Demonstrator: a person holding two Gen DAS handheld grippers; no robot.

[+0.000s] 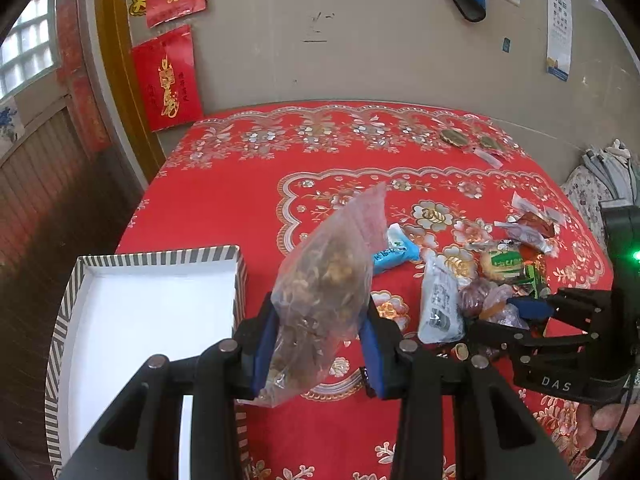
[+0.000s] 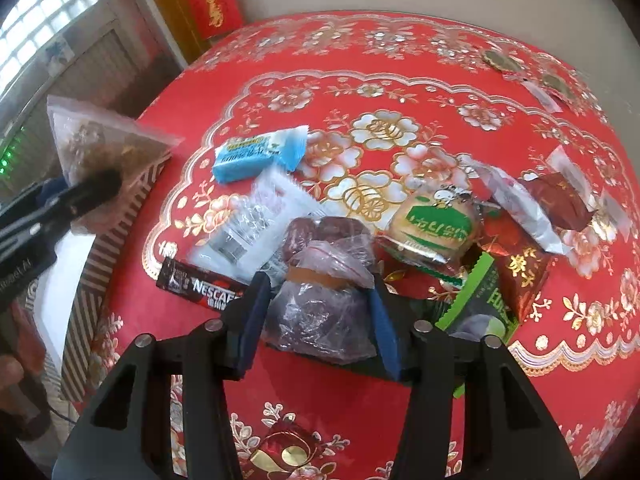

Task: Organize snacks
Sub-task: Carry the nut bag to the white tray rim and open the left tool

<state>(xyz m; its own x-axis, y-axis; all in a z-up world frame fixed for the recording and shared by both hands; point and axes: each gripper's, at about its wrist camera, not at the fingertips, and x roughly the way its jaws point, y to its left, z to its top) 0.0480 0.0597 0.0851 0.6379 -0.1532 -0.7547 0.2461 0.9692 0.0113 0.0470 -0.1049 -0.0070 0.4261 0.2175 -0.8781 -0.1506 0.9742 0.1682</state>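
My left gripper (image 1: 320,344) is shut on a clear bag of brown nuts (image 1: 324,280) and holds it up just right of the striped box (image 1: 160,258) with a white inside. The bag also shows in the right wrist view (image 2: 100,144). My right gripper (image 2: 316,316) has its jaws around a clear bag of dark purple snacks (image 2: 320,312) that lies on the red tablecloth (image 2: 400,392); the pads touch its sides. The right gripper also shows in the left wrist view (image 1: 520,316).
Loose snacks lie around: a blue packet (image 2: 256,156), a white packet (image 2: 252,228), a Nescafe stick (image 2: 200,288), a green-labelled cake (image 2: 432,228), a green packet (image 2: 480,304), red wrappers (image 2: 516,268). Small items (image 1: 452,138) lie near the table's far edge.
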